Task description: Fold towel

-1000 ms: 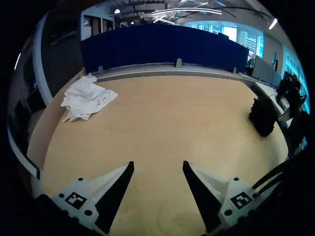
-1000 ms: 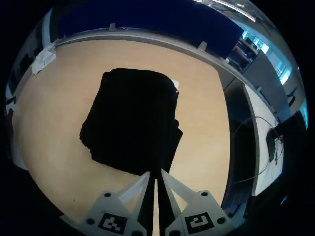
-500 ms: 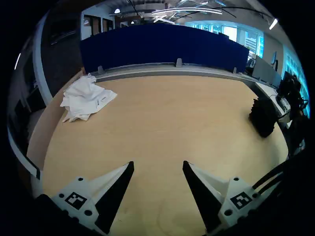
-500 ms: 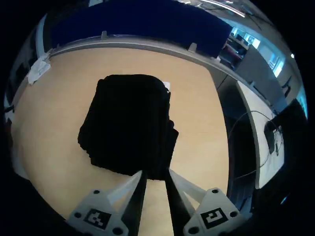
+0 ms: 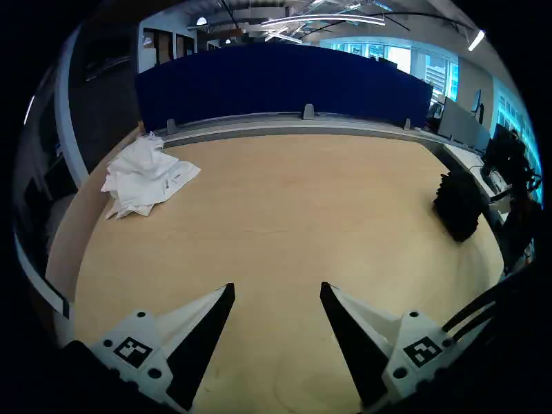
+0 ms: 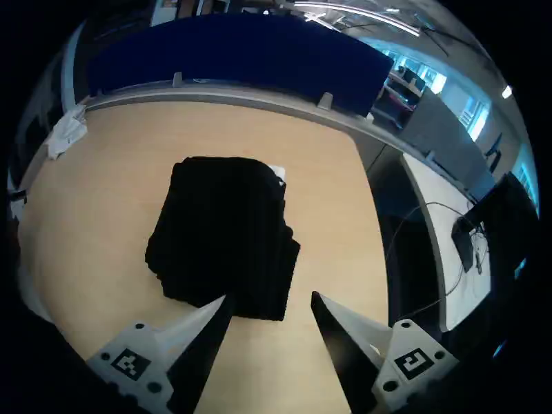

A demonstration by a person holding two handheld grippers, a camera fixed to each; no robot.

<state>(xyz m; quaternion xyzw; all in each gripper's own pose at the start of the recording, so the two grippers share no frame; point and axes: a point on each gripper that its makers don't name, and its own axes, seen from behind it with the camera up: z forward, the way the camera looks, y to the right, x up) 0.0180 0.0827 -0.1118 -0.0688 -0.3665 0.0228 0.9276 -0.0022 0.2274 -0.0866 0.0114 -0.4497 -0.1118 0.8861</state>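
Observation:
A stack of folded black towels (image 6: pixel 222 238) lies on the wooden table just ahead of my right gripper (image 6: pixel 270 305), which is open and slightly behind the stack's near edge, touching nothing. The same black stack (image 5: pixel 459 205) sits at the table's right edge in the left gripper view. A crumpled pile of white towels (image 5: pixel 144 174) rests at the far left of the table, also small at far left (image 6: pixel 67 130) in the right gripper view. My left gripper (image 5: pixel 276 293) hovers open over bare wood, far from both piles.
A blue partition (image 5: pixel 276 79) and a grey rail (image 5: pixel 297 123) run along the table's far edge. To the right of the table stand a white desk with cables (image 6: pixel 455 248) and dark office gear (image 5: pixel 510 159). The table (image 5: pixel 290 207) has bare wood between the piles.
My right gripper went from shut at the black stack's near edge to open, and drew back and up from the stack. The left gripper barely shifted.

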